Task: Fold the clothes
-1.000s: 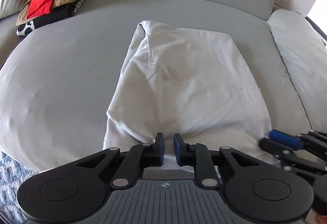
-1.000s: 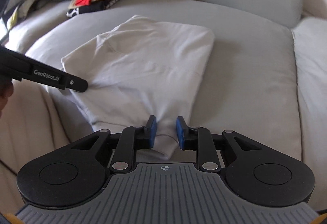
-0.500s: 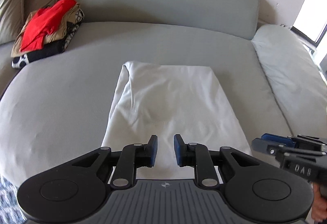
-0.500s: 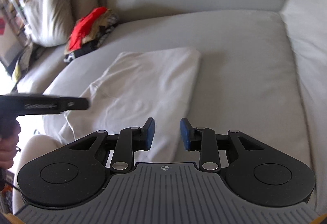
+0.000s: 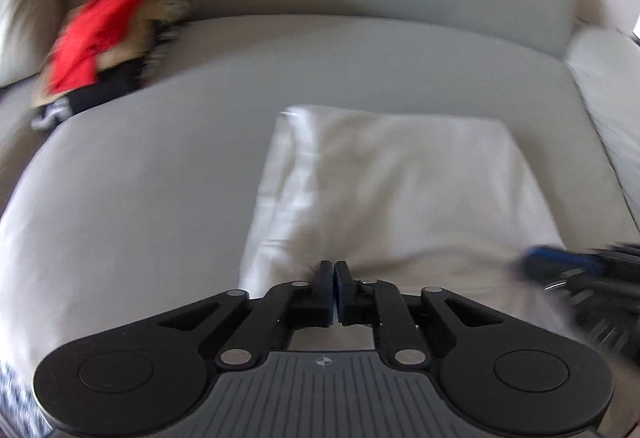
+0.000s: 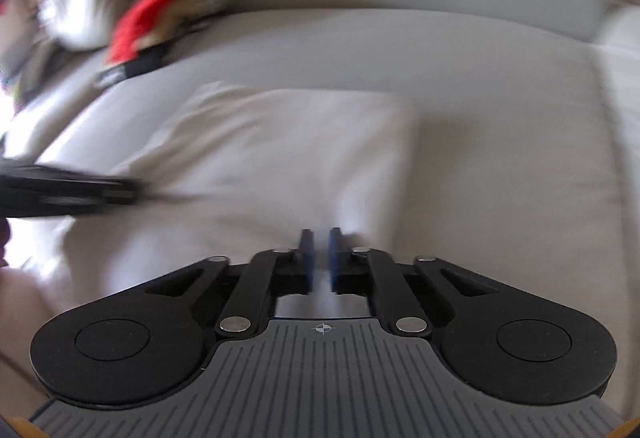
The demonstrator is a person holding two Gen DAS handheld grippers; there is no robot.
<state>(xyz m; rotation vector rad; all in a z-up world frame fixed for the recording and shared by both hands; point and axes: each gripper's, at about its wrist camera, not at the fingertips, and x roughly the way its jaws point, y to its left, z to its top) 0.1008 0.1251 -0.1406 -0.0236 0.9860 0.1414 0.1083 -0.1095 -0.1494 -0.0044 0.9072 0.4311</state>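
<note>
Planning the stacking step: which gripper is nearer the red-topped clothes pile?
Left. The left gripper, jaws closing on the white garment, sits toward the pile; the right gripper is farther right.

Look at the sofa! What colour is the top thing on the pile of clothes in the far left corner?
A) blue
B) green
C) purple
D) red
D: the top piece of the pile is bright red in both views, lying over tan and black clothes on the sofa, behind and left of the white folded cloth.
</note>
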